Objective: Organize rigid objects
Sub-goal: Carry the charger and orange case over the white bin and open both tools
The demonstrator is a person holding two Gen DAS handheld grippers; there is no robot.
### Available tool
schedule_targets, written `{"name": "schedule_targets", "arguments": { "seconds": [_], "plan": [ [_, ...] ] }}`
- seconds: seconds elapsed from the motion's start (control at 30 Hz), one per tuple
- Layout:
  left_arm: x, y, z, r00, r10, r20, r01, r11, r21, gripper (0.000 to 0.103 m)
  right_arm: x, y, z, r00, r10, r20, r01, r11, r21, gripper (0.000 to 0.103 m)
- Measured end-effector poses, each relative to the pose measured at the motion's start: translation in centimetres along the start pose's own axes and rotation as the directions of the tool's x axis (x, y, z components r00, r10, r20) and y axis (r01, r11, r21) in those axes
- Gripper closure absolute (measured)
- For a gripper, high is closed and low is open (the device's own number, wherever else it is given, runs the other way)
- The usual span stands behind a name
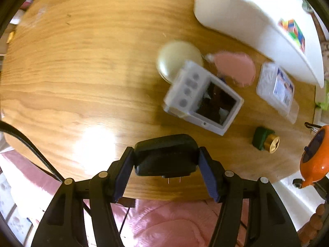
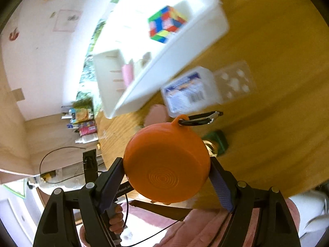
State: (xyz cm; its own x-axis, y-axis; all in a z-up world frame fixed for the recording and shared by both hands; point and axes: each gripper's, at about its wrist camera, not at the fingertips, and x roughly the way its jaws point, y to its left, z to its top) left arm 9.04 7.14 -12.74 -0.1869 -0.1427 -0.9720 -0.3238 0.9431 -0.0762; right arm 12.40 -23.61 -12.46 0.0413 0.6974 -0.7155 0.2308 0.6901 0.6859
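Between the blue pads of the right gripper (image 2: 167,182) sits a round orange case (image 2: 166,164), smooth with ringed grooves on its face and a black carabiner (image 2: 202,119) on its loop, clamped above the wooden table (image 2: 277,103). Over on the other side, the left gripper (image 1: 165,171) squeezes a chunky black power adapter (image 1: 165,154), prongs showing. Behind them is the white bin (image 2: 185,47) holding a colourful puzzle cube (image 2: 165,24).
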Motion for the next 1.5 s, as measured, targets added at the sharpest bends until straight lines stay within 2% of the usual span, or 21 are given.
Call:
{"name": "schedule_targets", "arguments": {
  "seconds": [0.2,0.33,0.43,0.67,0.8,0.9,1.0,1.07,1.13,1.33,1.5],
  "plan": [
    [-3.1,0.6,0.6,0.997,0.024,0.079,-0.019,0.998,-0.062,0.037,0.2,2.2,1.6,1.000,-0.002,-0.013,0.001,0.996,-0.094,0.022],
    [-5.6,1.5,1.4,0.987,0.051,0.152,-0.037,0.994,-0.099,0.037,0.4,3.4,2.7,1.000,0.007,-0.029,-0.011,0.990,-0.139,0.022],
    [-8.0,0.5,1.8,0.979,0.058,0.193,-0.037,0.993,-0.112,0.037,0.2,4.3,3.5,0.999,0.009,-0.036,-0.016,0.984,-0.179,0.022],
    [-10.8,-0.8,3.6,0.948,0.072,0.309,-0.039,0.993,-0.110,0.037,-0.3,6.3,5.7,0.998,0.059,-0.015,-0.060,0.962,-0.266,0.022],
    [-12.2,-2.8,4.4,0.918,0.096,0.385,-0.065,0.994,-0.091,0.037,-0.4,7.3,6.9,0.992,0.128,0.005,-0.120,0.941,-0.316,0.022],
    [-13.1,-3.8,4.9,0.896,0.086,0.435,-0.057,0.995,-0.079,0.037,-0.6,7.8,7.6,0.986,0.168,0.023,-0.149,0.926,-0.348,0.022],
    [-13.7,-4.8,5.2,0.866,0.084,0.493,-0.058,0.996,-0.069,0.037,-0.7,7.9,8.5,0.979,0.196,0.049,-0.165,0.916,-0.365,0.022],
    [-14.0,-5.5,5.4,0.839,0.066,0.540,-0.048,0.998,-0.047,0.037,-0.6,7.9,9.1,0.976,0.208,0.067,-0.169,0.913,-0.372,0.022],
    [-14.1,-6.0,5.7,0.820,0.049,0.570,-0.038,0.999,-0.031,0.037,-0.5,7.9,9.8,0.974,0.212,0.083,-0.166,0.911,-0.377,0.022],
    [-13.6,-7.4,6.4,0.791,-0.048,0.609,0.037,0.999,0.031,0.037,0.0,7.2,12.1,0.970,0.221,0.104,-0.169,0.915,-0.365,0.022],
    [-12.7,-8.5,6.7,0.753,-0.127,0.645,0.099,0.992,0.079,0.037,0.6,6.6,13.7,0.970,0.213,0.119,-0.157,0.919,-0.360,0.022]
  ]
}}
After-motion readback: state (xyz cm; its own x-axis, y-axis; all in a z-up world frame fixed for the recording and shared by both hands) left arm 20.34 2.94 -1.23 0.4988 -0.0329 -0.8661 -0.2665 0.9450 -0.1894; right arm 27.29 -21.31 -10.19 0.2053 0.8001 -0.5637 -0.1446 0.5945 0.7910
